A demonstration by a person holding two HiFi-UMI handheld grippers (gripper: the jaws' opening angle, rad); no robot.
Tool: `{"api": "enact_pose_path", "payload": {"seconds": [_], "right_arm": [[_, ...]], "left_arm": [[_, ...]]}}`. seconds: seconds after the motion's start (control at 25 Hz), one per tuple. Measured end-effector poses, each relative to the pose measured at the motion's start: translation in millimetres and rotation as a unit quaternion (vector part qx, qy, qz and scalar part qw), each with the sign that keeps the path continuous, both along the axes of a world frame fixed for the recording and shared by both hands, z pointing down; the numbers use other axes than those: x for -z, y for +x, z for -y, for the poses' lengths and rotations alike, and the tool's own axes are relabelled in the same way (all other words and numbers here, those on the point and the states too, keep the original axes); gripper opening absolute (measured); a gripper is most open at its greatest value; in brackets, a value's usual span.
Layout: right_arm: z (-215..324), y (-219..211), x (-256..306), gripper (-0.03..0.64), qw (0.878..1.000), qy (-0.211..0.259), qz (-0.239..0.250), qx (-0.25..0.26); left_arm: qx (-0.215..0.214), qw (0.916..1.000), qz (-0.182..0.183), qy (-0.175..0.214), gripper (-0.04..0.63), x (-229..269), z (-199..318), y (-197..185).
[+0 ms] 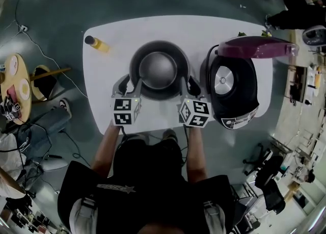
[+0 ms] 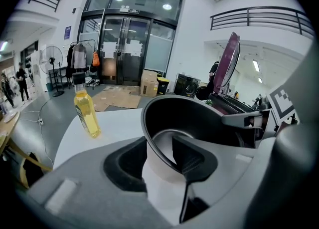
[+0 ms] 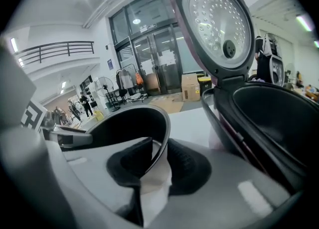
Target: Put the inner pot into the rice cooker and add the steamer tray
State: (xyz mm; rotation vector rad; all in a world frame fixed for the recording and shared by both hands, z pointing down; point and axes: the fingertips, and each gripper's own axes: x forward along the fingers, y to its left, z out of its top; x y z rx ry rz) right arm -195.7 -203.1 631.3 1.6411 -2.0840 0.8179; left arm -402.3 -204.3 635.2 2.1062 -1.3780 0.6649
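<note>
Looking down in the head view, the inner pot stands on the white desk, near the middle. The rice cooker stands just beside it on the right, with its lid raised. The left claw meets the near-left part of the pot's rim and the right claw the near-right part, so the pot lies between the two. A yellow bottle stands well apart at the far left. I cannot make out a steamer tray with certainty.

In the left gripper view, the left claw is pinching the wall of the inner pot. One pad is outside and the other inside the dark bowl, with the rim passing between them. The cooker's lid shows behind the pot, to the right.

In the right gripper view, the right claw is pinching the opposite side of the rim in the same manner, and the grip seems tight. The open hollow of the rice cooker is close on the right of this claw, and the lid stands upright behind it.

As I judge it, the pot is round, so no long axis matters. The coming move is a lift and then a carry sideways to the right. The right hand is nearer to the cooker and should lead. The pot must rise above the cooker's wall and stay level.
</note>
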Motion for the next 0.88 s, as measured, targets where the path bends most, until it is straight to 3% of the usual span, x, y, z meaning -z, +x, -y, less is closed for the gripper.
{"api": "enact_pose_path", "payload": {"seconds": [0.52,0.88], "right_arm": [[-35,28,75,0.100,0.997,0.065,-0.018,-0.027],[-62,57,125,0.100,0.991,0.116,-0.027,-0.065]], "left_arm": [[-0.025,0.9974,-0.009,0.066,0.163,72,-21,27],[-0.057,0.9907,-0.022,0.122,0.158,118,-30,58]]}}
